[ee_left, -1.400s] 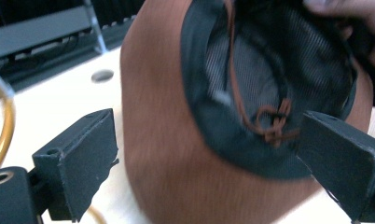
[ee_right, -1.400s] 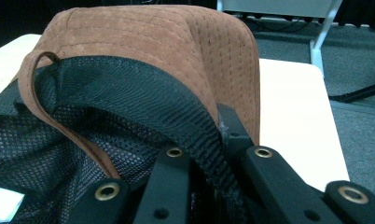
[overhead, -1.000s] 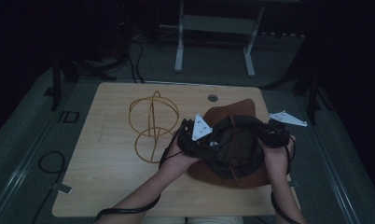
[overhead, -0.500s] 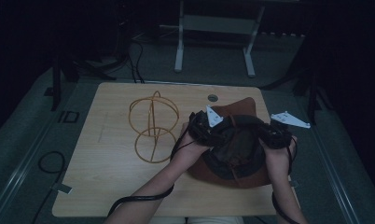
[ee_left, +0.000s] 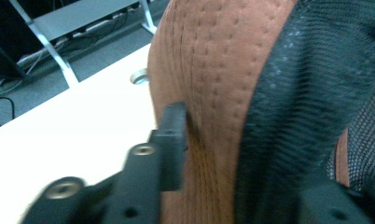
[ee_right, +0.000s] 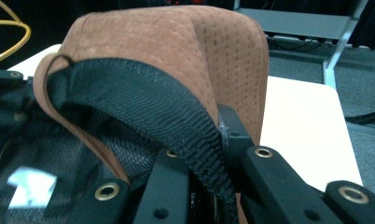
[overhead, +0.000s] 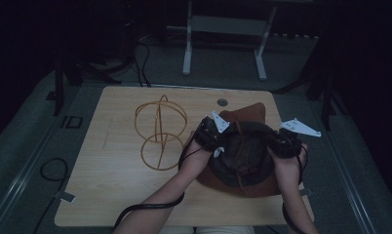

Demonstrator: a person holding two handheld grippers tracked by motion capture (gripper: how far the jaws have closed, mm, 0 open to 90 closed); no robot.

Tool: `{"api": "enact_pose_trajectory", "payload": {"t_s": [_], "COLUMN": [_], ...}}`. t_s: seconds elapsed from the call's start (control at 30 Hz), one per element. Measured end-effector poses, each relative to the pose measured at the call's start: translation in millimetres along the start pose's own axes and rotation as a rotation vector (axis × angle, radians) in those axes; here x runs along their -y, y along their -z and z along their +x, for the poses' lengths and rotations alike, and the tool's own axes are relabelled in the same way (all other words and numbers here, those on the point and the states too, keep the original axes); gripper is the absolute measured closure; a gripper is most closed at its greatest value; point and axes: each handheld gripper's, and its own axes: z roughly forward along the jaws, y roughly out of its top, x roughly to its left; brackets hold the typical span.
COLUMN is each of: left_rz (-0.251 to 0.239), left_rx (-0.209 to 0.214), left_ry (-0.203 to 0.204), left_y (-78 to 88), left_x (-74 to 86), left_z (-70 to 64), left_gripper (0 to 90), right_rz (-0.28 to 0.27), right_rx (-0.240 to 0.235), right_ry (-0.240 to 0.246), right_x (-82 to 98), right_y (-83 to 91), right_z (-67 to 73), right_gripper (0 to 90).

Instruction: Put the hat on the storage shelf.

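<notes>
Brown hat (overhead: 243,156) upturned on table (overhead: 111,195), 3 o'clock of wire stand (overhead: 160,134). Left gripper (ee_left: 213,154) and right gripper (ee_right: 199,154) each clamped on hat's opening edge, opposite sides. Risk: uneven pull slips soft edge from jaws, hat drops

Matt brown perforated suede hat (ee_right: 185,51) with black mesh lining (ee_right: 143,107); pale wood-grain table (overhead: 111,195).

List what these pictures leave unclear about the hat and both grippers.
- Left gripper, left gripper view: the hat hides its far jaw.
- Hat's crown outside: faces the table in the high view.
- White tag in the lining, right gripper view: too blurred to read.
- Right gripper: jaws clamp the rim.
</notes>
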Motion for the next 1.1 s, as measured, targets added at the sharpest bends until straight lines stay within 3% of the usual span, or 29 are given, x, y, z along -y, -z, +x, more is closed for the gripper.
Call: {"api": "enact_pose_trajectory", "payload": {"t_s": [0.13,0.27,0.43,0.57,0.67,0.9,0.97,1.1], "left_rz": [-0.014,-0.047,-0.078,-0.104,-0.126,-0.164,-0.168,-0.223], "left_rx": [-0.016,-0.026,-0.005,-0.005,-0.029,-0.028,-0.018,-0.009], "left_ry": [0.001,-0.003,-0.014,-0.025,-0.051,-0.072,-0.055,-0.069], "left_y": [1.8,6.1,12.5,19.8,25.0,33.2,33.9,38.4], "left_x": [-2.4,-3.5,-7.1,-10.9,-13.0,-16.1,-16.2,-12.8], "left_z": [1.6,1.8,1.2,1.7,2.0,-0.3,1.8,2.2], "left_gripper": [85.1,86.3,86.5,86.6,86.6,86.7,86.7,86.7], "right_rz": [-0.004,-0.019,-0.033,-0.051,-0.039,0.003,-0.001,-0.024], "right_rx": [-0.008,-0.015,-0.028,-0.04,-0.078,-0.159,-0.2,-0.223], "right_ry": [0.005,0.006,-0.006,0.0,0.003,0.039,0.039,0.072], "right_x": [4.5,8.8,9.2,10.2,13.1,24.7,27.0,28.4], "right_y": [0.8,5.5,15.1,24.2,29.8,48.3,57.5,76.9], "right_z": [5.5,9.2,9.7,10.4,10.9,11.8,10.9,9.4], "right_gripper": [84.1,83.9,80.6,71.4,61.5,52.6,48.9,44.7]}}
